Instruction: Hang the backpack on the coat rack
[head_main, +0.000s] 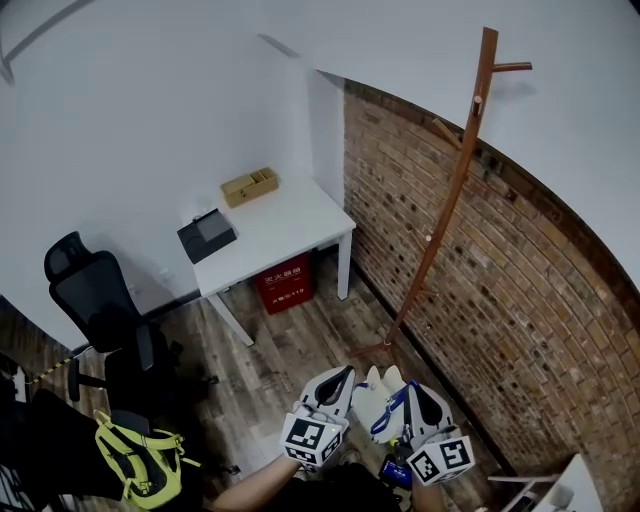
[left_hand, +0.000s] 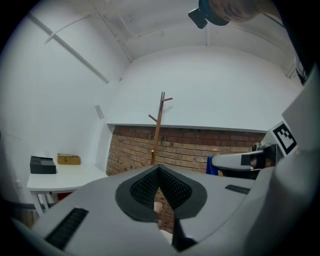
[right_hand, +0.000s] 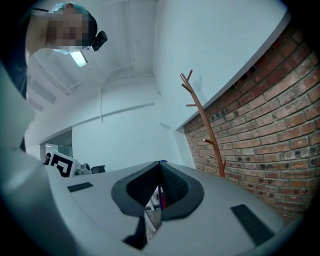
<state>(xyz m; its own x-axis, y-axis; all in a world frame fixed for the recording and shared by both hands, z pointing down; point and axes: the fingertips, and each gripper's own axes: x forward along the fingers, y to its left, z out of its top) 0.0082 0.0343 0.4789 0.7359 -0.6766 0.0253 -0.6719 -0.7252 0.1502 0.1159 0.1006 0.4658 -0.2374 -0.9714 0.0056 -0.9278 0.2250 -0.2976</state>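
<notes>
Carrying a cream backpack (head_main: 378, 398) low at 6 o'clock of the head view, pinched from both sides. Left gripper (head_main: 343, 374) at its 9 o'clock edge, fingers closed tip to tip on a pale fold of fabric. Right gripper (head_main: 416, 390) at its 3 o'clock edge, fingers almost together on a thin blue strap (head_main: 388, 421). Nothing else supporting the bag.

Well apart from the coat rack (head_main: 450, 190), up at 1 o'clock and close against the brick wall (head_main: 540, 300). Same slim wooden pole dead ahead at 12 o'clock in the left gripper view (left_hand: 158, 130) and at 1 o'clock in the right gripper view (right_hand: 205, 130). Short upturned pegs (head_main: 447, 132) set high on it.

Likely trouble from here:
- Slipping. Only a thin fold and a narrow strap in the fingers, so the backpack's weight could drag either free during the lift.
- Missing the peg. Small stubs, high up, with the bag's body liable to hide the loop from view on approach.
- Tipping or shoving the rack. A slender pole, so a bump or a heavy one-sided load could rock it.
- Scraping the wall. Little room behind the pole for a wide swing.
- Letting go early, before a strap is seated behind a peg tip, and dropping the bag to the floor.
</notes>
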